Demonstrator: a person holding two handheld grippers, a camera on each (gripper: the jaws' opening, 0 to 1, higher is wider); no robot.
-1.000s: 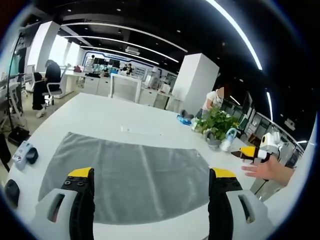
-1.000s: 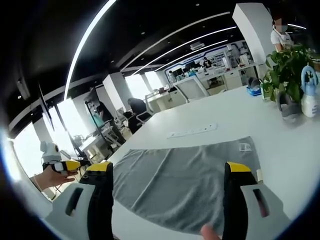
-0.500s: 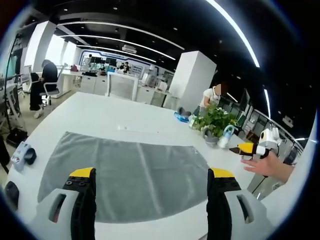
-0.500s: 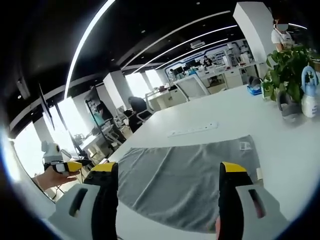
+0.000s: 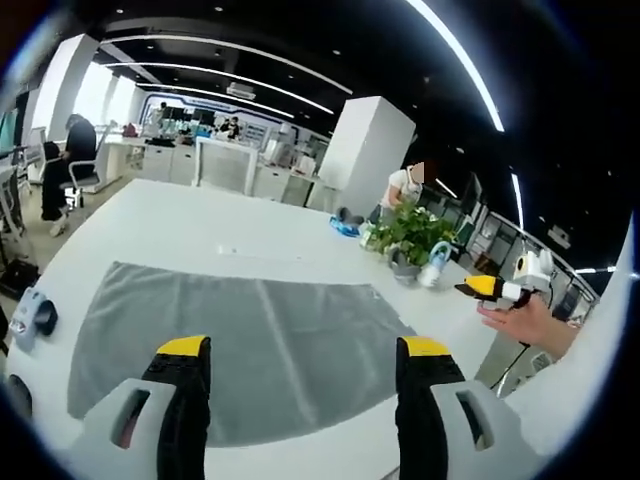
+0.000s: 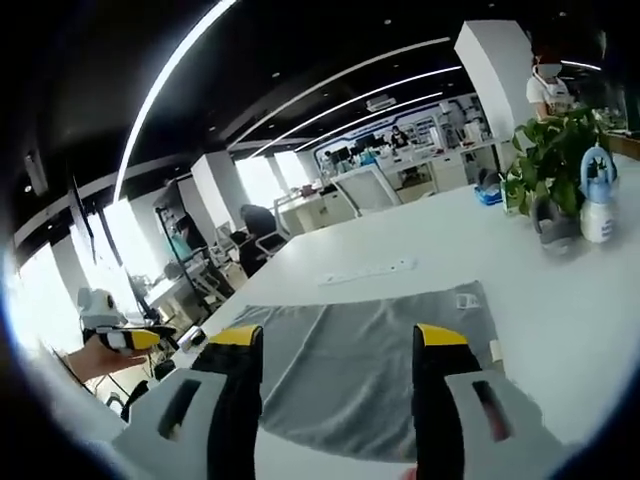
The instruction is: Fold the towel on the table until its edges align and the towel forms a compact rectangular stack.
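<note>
A grey towel lies spread flat on the white table, one layer, with a small white label at its far right corner. In the left gripper view my left gripper hangs above the towel's near edge, jaws open and empty. In the right gripper view my right gripper hovers over the towel near its right end, also open with nothing held. The right gripper appears at the right of the left gripper view in a hand; the left gripper appears at the left of the right gripper view.
A potted plant and a spray bottle stand at the table's far right. A white power strip lies beyond the towel. A small device rests off the towel's left end. People sit and stand in the office behind.
Both views have shifted slightly as my hands moved. The jaws of each gripper have narrowed a little. The towel has stayed flat where it was.
</note>
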